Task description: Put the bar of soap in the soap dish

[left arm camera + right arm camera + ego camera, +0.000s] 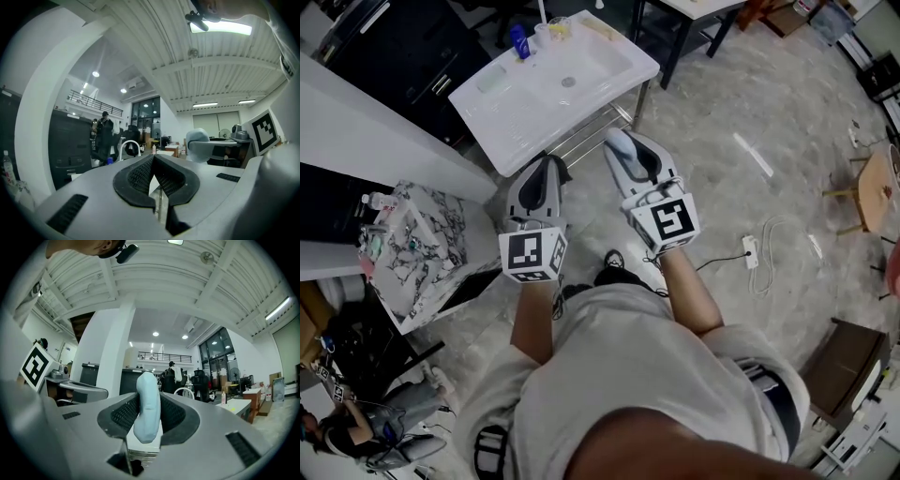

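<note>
A pale blue bar of soap (pixel 147 413) stands upright between the pads of my right gripper (pixel 149 397), which is shut on it. In the head view the soap (pixel 617 142) pokes out of the right gripper (pixel 624 142), just short of the near edge of a white sink (pixel 600 56). A pale green soap dish (pixel 491 79) lies on the sink's left rim. My left gripper (pixel 547 163) is beside the right one, close to the sink's near corner. Its pads (pixel 140 173) meet at the tips with nothing between them.
A blue bottle (pixel 519 42) and a faucet (pixel 129 146) stand at the back of the sink. A marble-patterned box (pixel 422 253) with small items sits at the left under a white counter. A power strip (pixel 751 251) with its cable lies on the floor at the right.
</note>
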Motion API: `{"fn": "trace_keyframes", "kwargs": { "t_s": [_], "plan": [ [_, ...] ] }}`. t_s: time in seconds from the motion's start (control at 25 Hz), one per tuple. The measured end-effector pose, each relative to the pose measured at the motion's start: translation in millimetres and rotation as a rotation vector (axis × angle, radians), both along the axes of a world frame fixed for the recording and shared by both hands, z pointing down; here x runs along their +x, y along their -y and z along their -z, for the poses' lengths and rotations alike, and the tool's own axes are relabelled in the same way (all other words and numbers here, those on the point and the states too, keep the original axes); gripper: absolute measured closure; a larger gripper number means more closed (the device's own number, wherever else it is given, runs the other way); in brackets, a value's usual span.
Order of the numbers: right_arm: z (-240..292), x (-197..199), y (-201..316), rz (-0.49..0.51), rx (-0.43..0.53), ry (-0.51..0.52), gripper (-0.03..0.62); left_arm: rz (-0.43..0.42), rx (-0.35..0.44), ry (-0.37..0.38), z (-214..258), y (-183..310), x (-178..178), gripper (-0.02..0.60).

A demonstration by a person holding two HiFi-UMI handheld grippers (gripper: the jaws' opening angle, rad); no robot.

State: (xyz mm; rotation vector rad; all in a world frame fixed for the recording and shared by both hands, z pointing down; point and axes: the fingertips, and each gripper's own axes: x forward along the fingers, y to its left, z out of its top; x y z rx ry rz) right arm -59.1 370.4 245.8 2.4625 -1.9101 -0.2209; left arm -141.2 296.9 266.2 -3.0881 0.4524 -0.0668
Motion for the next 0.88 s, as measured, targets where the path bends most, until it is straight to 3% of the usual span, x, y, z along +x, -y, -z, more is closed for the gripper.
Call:
{"fn": "trace_keyframes", "kwargs": {
  "t_s": [0.56, 0.88],
  "plan": [
    [-17, 42, 28, 0.059, -0.016, 0.013, 0.471, 0.063, -0.012, 0.029, -16, 31, 36, 0.563],
    [-18, 80, 64, 0.067, -0.034, 0.002, 0.471, 0.065, -0.016, 0.023, -20, 68, 74, 0.563]
  ]
}}
